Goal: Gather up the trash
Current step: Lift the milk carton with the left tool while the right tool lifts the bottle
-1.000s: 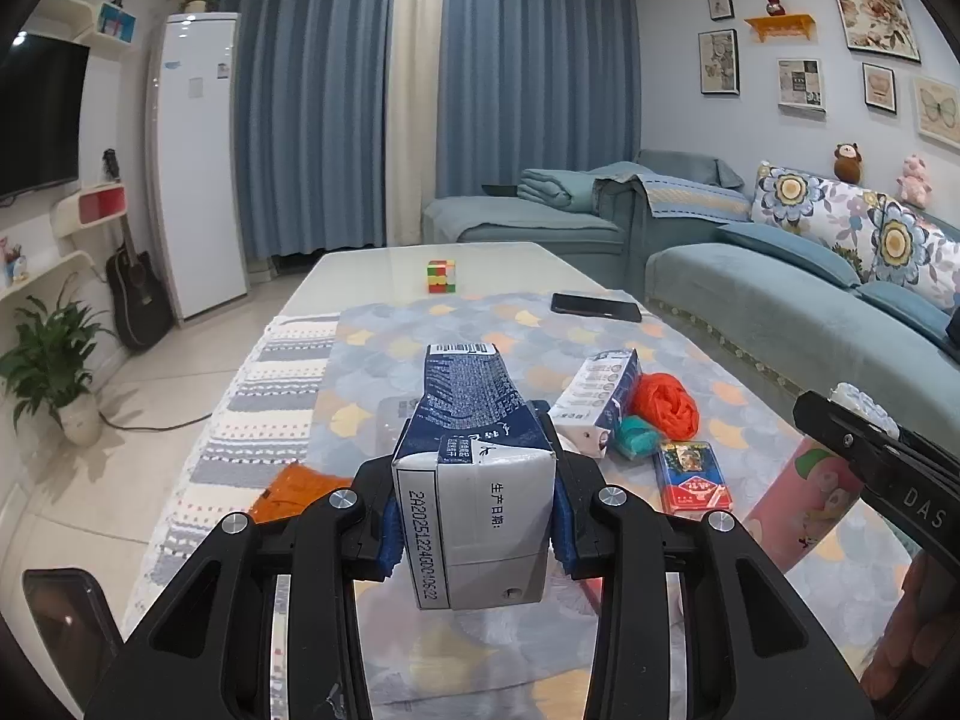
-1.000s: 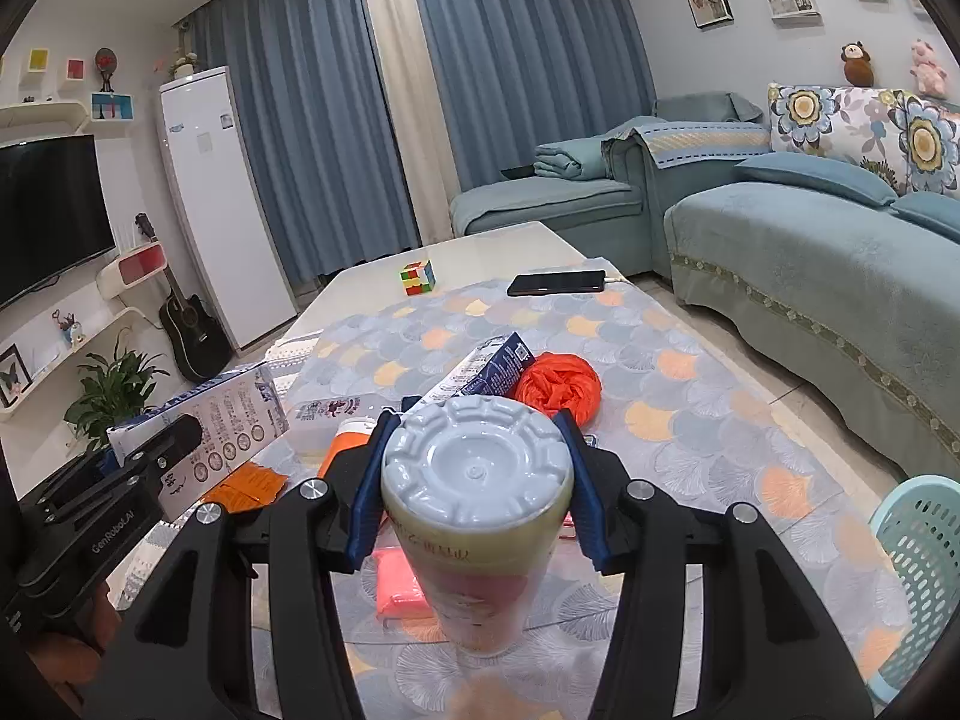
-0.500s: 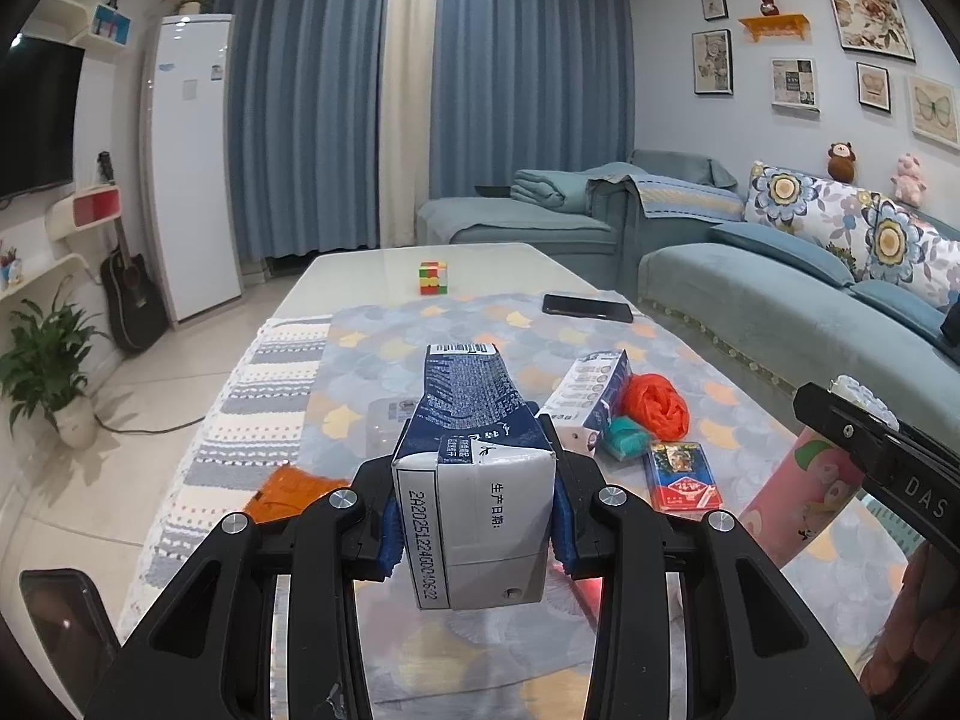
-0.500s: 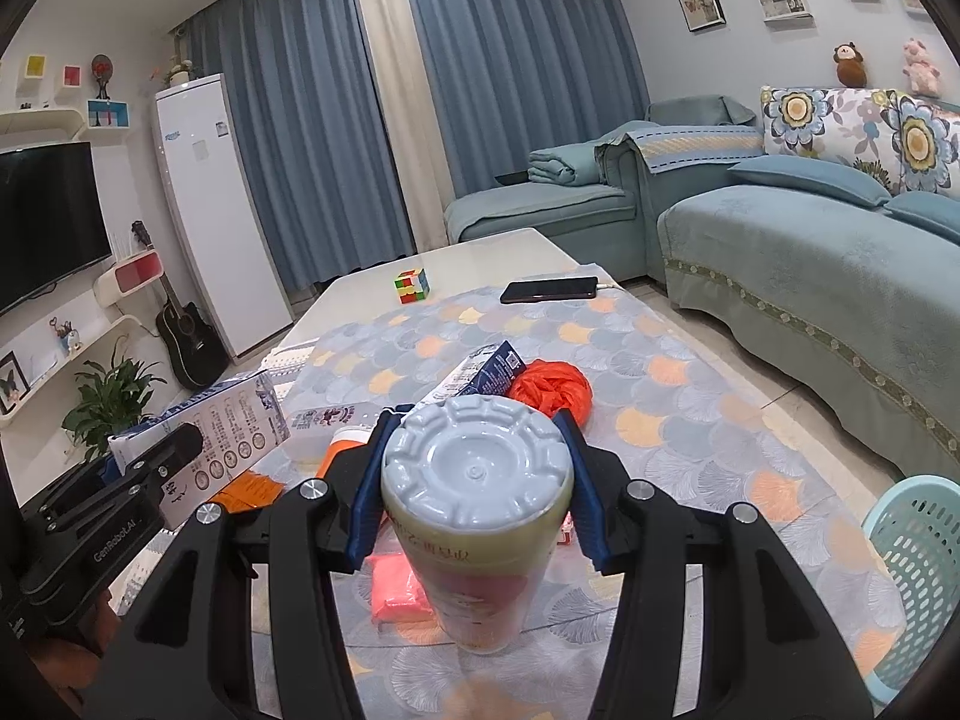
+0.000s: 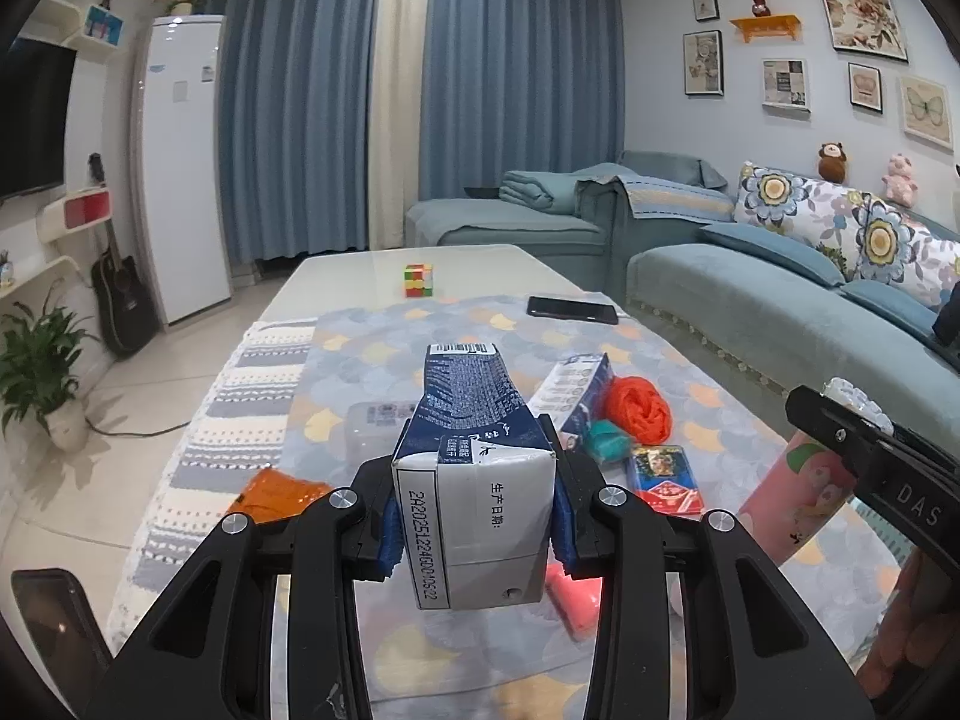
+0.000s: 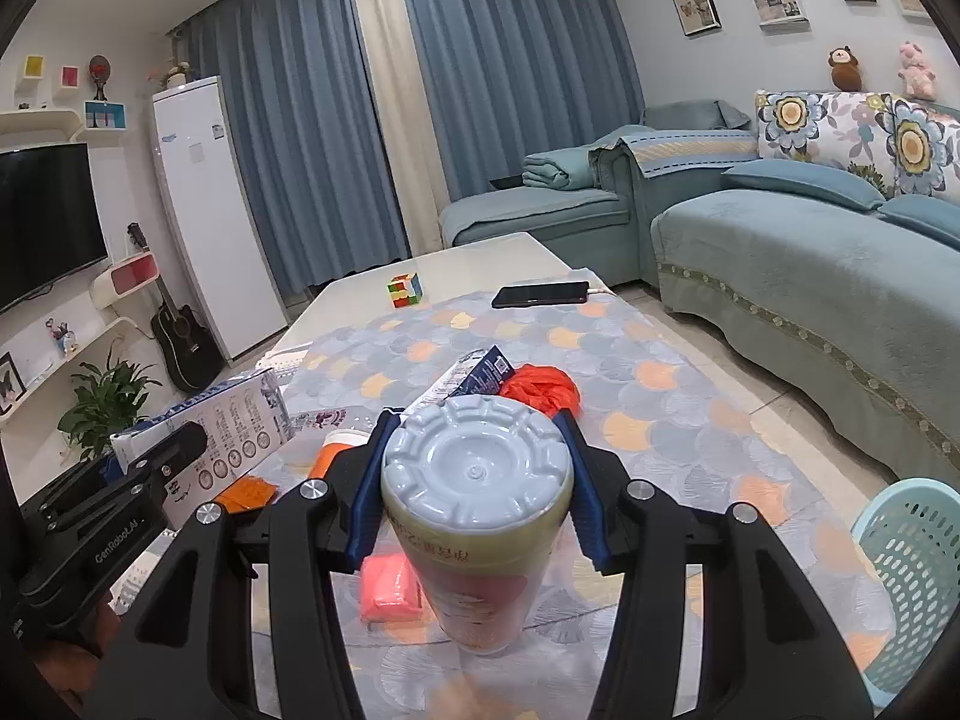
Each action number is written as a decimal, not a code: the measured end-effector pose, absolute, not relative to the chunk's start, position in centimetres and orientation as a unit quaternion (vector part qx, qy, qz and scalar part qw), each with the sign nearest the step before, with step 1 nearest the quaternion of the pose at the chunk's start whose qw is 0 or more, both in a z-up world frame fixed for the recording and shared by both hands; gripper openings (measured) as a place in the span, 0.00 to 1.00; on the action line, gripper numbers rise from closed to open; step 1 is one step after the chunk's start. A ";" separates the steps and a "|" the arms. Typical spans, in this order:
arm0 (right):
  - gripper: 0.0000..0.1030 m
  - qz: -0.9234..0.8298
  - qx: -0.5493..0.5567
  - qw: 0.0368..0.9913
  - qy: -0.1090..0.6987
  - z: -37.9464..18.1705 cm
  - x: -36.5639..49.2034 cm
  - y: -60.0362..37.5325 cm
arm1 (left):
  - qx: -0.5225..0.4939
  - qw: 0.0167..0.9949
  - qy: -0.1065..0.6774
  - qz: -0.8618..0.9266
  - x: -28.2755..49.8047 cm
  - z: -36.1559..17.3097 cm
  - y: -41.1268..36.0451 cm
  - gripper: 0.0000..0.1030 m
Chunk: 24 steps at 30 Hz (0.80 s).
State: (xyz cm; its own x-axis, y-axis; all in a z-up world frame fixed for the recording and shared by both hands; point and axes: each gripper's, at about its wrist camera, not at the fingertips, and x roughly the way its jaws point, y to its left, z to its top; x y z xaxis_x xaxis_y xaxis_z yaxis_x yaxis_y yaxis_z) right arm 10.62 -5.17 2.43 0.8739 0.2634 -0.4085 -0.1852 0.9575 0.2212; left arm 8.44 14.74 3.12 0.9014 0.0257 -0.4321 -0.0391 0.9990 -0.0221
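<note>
A patterned cloth [image 5: 372, 360] covers the living-room table [image 5: 360, 270], strewn with wrappers beside a sofa [image 6: 810, 252]. Since the earlier frames both grippers have risen slightly. The left gripper [image 5: 474, 516] stays clamped on a milk carton [image 5: 471, 480]; the right gripper [image 6: 474, 492] grips a cup [image 6: 477, 504] above the table, near a basket [image 6: 912, 558].

glossy paper milk carton [image 5: 474, 510], smooth plastic cup lid [image 6: 477, 471], perforated plastic basket [image 6: 915, 570]
</note>
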 end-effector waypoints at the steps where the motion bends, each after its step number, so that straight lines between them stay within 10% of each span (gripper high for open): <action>1: 0.47 0.116 0.088 0.964 0.223 2.4 10.6 -5.3 | -0.015 0.975 0.221 0.015 8.4 3.1 14.8 0.34; 24: 0.47 0.096 0.092 0.966 0.223 2.6 10.3 -8.0 | -0.010 0.975 0.222 -0.013 9.2 3.0 12.0 0.34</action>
State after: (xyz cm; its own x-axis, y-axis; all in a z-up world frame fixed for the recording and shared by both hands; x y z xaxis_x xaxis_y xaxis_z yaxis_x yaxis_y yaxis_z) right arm 10.30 -7.99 2.56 0.8823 0.2261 -0.4129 -0.1444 0.9648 0.2198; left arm 9.25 12.05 3.03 0.9008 -0.0304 -0.4332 0.0214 0.9994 -0.0255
